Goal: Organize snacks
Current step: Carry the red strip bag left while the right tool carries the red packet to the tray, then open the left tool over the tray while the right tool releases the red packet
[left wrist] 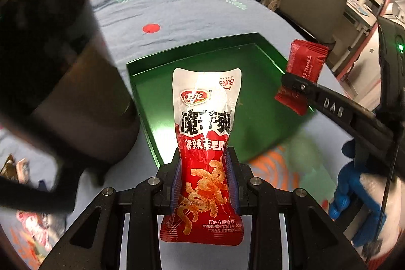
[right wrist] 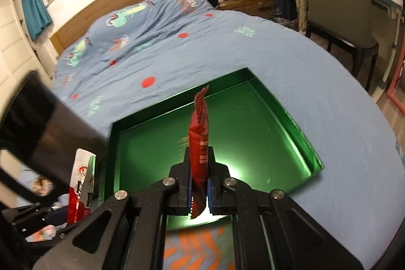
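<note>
- Holding a snack in each gripper, we hover over a green tray that lies on a bed with a blue patterned cover.
- Our left gripper is clenched on a tall red and white snack pouch. The pads pinch its narrow lower half. The pouch's long axis runs away from us along the fingers, and its white top reaches out over the tray's near left part.
- Our right gripper is clenched on a small dark red sachet, held edge-on so that we see only its thin side. Its serrated upper end points toward the tray's far rim.
- From the left wrist view, the same sachet shows its flat red face with pale lettering. The right gripper there stands above the tray's right edge.
- The tray lies ahead of and below both grippers. The right gripper looks more squarely over the tray floor; the left sits nearer the near left corner. We judge either could lower and let go next.
- The tray floor is bare, glossy and green, with low upright walls.
- More snack packets lie blurred at the lower left, beside the tray.
- A gloved hand in blue and white holds the right gripper's handle.
</note>
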`<state>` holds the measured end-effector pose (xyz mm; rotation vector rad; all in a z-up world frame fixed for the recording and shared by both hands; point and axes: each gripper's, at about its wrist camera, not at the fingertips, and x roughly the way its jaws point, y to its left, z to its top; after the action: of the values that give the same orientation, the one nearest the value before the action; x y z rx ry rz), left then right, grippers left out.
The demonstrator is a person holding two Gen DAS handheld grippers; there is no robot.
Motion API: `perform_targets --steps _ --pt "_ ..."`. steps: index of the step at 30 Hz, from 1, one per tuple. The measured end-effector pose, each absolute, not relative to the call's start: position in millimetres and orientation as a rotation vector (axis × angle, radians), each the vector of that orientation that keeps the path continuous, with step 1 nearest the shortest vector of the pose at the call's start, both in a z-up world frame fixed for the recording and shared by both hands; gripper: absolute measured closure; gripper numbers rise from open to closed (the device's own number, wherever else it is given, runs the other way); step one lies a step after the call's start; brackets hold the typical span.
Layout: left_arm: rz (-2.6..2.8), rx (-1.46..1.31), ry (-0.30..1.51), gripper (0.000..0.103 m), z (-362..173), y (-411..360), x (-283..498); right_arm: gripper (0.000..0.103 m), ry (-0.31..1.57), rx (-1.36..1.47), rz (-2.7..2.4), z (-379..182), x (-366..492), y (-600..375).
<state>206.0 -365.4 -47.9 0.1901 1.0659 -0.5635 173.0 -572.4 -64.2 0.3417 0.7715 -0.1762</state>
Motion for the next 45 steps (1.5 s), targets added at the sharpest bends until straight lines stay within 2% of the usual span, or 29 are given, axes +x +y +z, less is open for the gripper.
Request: perform_targets --steps 8,23,35,39,41,42,44,45 --pt "-0.557 0.241 1.051 0.076 -76.4 -386.8 238.0 0.103 0.822 0.199 -0.303 -95.9 208.4 -582.5" --pt "-0.546 0.197 1.055 0.075 -110.7 -412.6 279.0 0.103 0.789 0.196 -0.374 -112.3 228.2 -604.5" --pt "-0.541 0.176 1.058 0.074 -114.0 -414.8 281.9 0.103 0.823 0.211 -0.385 -125.8 229.7 -607.2" --pt "-0.546 0.182 1.055 0.069 -114.9 -416.8 282.7 0.103 0.842 0.222 -0.378 -131.1 229.7 -608.0" --pt "-0.543 0.179 1.053 0.066 -114.5 -415.8 282.6 0.066 0.839 0.227 -0.381 -130.5 229.8 -608.4" --pt "-0.541 0.177 1.052 0.063 -114.5 -415.0 282.3 0.044 0.835 0.233 -0.382 -130.5 229.0 -608.7" --pt "-0.544 0.173 1.054 0.061 -114.6 -414.9 282.0 0.042 0.830 0.248 -0.376 -130.2 228.5 -609.7" --pt "-0.546 0.176 1.054 0.059 -114.4 -415.1 281.3 0.035 0.827 0.258 -0.376 -129.8 227.8 -610.9"
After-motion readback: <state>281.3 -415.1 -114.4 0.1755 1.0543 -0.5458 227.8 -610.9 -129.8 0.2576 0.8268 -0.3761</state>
